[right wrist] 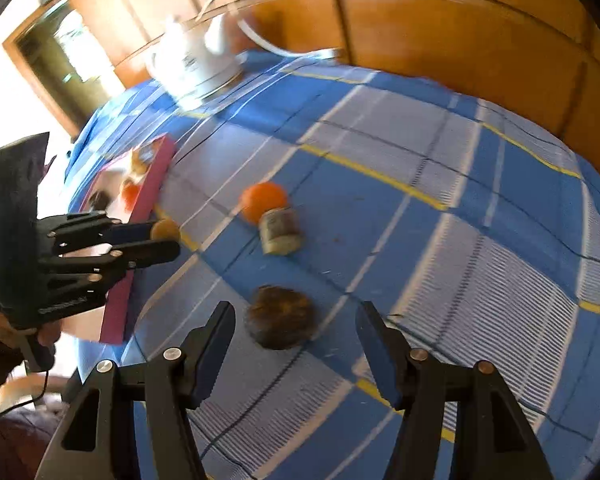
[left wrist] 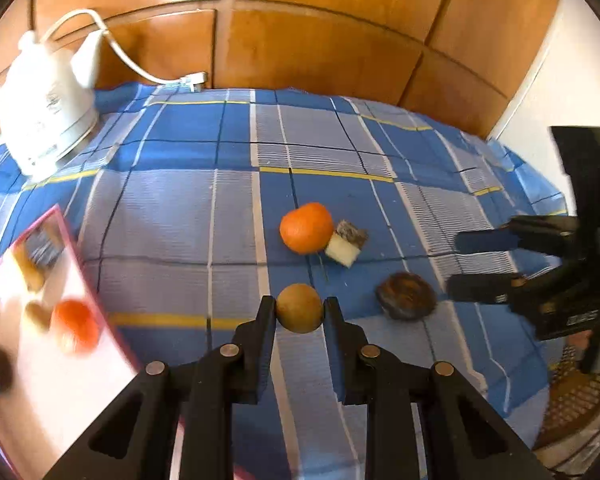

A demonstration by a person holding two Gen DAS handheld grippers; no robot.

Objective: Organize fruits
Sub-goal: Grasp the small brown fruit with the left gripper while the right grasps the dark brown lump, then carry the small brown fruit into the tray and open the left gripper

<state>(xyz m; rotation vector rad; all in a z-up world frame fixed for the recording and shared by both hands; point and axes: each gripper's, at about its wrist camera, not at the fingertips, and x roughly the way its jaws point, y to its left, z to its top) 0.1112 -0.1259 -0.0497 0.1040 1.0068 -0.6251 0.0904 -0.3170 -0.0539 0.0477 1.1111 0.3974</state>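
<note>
We see a table spread with a blue, grey and yellow checked cloth (left wrist: 188, 208), backed by brown wooden panels (left wrist: 320, 32). At its far left stands a white electric kettle (left wrist: 44, 100) with its white cord. At the near left lies a white tray with a pink rim (left wrist: 100, 296); blurred fruits rest on it, among them an orange one (left wrist: 76, 324). Our left claw (left wrist: 299, 312) is clamped on a small round tan-brown fruit (left wrist: 299, 307), just right of the tray. Our right claw (right wrist: 296, 332) stands half open and empty, with a dark brown rough-skinned lump (right wrist: 282, 316) on the cloth between its fingers. Farther off, a round orange (left wrist: 306, 227) touches a small white-fleshed piece with a dark fuzzy rind (left wrist: 346, 243).
</note>
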